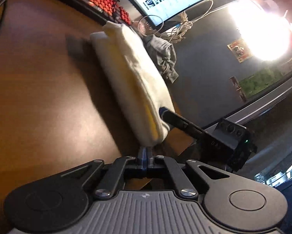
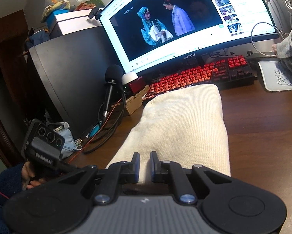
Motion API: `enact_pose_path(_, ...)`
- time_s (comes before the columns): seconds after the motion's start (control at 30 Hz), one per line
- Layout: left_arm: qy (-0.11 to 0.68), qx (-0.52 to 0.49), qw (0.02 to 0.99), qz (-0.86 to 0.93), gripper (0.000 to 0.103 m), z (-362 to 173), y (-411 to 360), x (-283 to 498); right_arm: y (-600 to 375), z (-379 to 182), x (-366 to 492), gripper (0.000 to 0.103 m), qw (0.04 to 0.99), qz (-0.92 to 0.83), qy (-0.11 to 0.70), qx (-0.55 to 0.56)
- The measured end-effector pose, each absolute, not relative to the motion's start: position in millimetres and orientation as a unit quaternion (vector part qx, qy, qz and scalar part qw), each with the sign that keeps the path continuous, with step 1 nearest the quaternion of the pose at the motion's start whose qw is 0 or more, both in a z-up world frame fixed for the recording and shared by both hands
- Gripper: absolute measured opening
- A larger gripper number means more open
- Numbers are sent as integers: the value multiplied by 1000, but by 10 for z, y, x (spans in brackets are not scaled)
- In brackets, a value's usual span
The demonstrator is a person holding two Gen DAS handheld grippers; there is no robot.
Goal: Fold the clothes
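A cream waffle-knit garment (image 2: 181, 124) lies folded into a long strip on the brown desk (image 2: 263, 128). My right gripper (image 2: 145, 161) holds the near end of the strip, its blue-padded fingers pinching a fold of cloth between them. In the left wrist view the same garment (image 1: 134, 78) is seen edge-on and lifted. My left gripper (image 1: 146, 152) is shut on its near corner. The right gripper's finger (image 1: 175, 119) grips the cloth just beyond, at the right.
A red-lit keyboard (image 2: 202, 74) and a curved monitor (image 2: 175, 19) stand behind the garment. A grey crumpled garment (image 2: 290, 48) lies at the right over a white mouse pad (image 2: 272, 78). A microphone (image 2: 111, 81), cables and a computer tower (image 2: 67, 74) are at the left.
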State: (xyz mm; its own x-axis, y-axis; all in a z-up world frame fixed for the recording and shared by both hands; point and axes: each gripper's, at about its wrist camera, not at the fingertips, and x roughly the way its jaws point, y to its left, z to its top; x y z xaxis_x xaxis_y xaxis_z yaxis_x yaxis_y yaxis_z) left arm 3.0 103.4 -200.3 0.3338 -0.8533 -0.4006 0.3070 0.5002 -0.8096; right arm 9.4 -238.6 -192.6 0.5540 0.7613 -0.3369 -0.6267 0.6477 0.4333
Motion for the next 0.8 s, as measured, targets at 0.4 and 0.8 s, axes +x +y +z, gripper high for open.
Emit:
enact_pose_path(0.4,327,-278,835,-344,3,-1385,895,339,-2057,-1716,-73,15,904,385,189,-1)
enact_pose_path(0.8,304,-163,917,-201,1,-1557,387,1182,-1826,-1878,-127,15,908,379,180,-24)
